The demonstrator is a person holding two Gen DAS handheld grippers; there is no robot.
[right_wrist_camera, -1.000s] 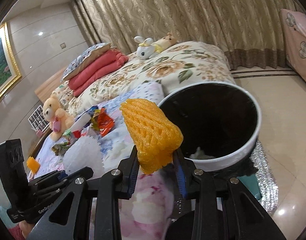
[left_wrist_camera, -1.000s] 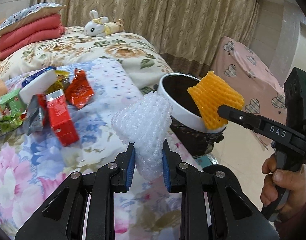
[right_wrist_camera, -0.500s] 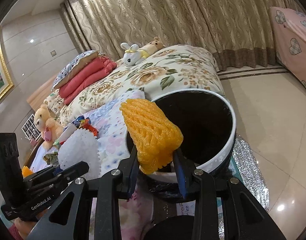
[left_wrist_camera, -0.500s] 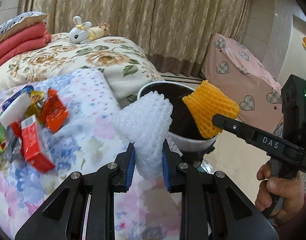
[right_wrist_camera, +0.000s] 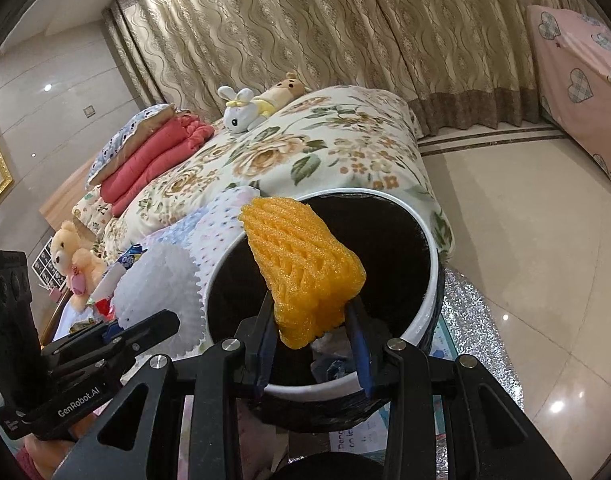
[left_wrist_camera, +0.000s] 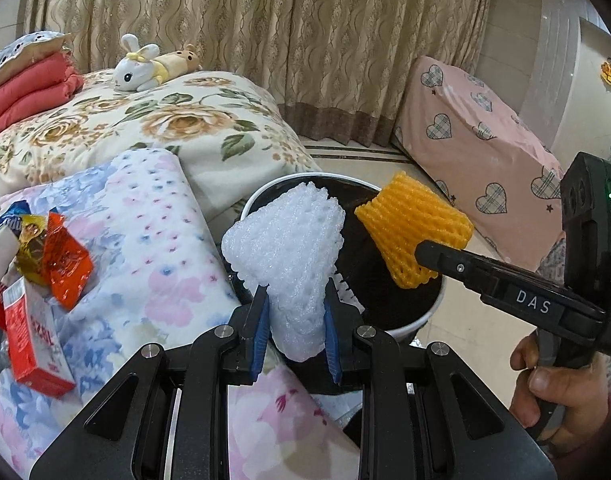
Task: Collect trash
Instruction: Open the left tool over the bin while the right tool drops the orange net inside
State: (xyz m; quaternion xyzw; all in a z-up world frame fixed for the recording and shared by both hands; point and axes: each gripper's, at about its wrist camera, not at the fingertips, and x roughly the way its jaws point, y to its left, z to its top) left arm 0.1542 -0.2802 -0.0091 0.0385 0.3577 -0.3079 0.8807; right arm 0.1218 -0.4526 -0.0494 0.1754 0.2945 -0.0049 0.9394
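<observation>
My left gripper (left_wrist_camera: 296,322) is shut on a white foam fruit net (left_wrist_camera: 289,248) and holds it over the near rim of the white trash bin (left_wrist_camera: 417,322) with its black liner. My right gripper (right_wrist_camera: 311,338) is shut on an orange foam fruit net (right_wrist_camera: 301,268) and holds it above the bin's opening (right_wrist_camera: 429,280). The orange net also shows in the left wrist view (left_wrist_camera: 413,226), and the white net in the right wrist view (right_wrist_camera: 157,288). Some scraps lie at the bottom of the bin.
Snack wrappers and a red box (left_wrist_camera: 33,336) lie on the floral blanket (left_wrist_camera: 153,248) at left. A flowered quilt (right_wrist_camera: 325,152) with plush toys (right_wrist_camera: 249,110) lies behind the bin. Tiled floor (right_wrist_camera: 525,220) and a pink covered seat (left_wrist_camera: 477,136) are to the right.
Both grippers have moved with their nets toward the bin; the orange net now hangs over its opening and the white net over its near rim.
</observation>
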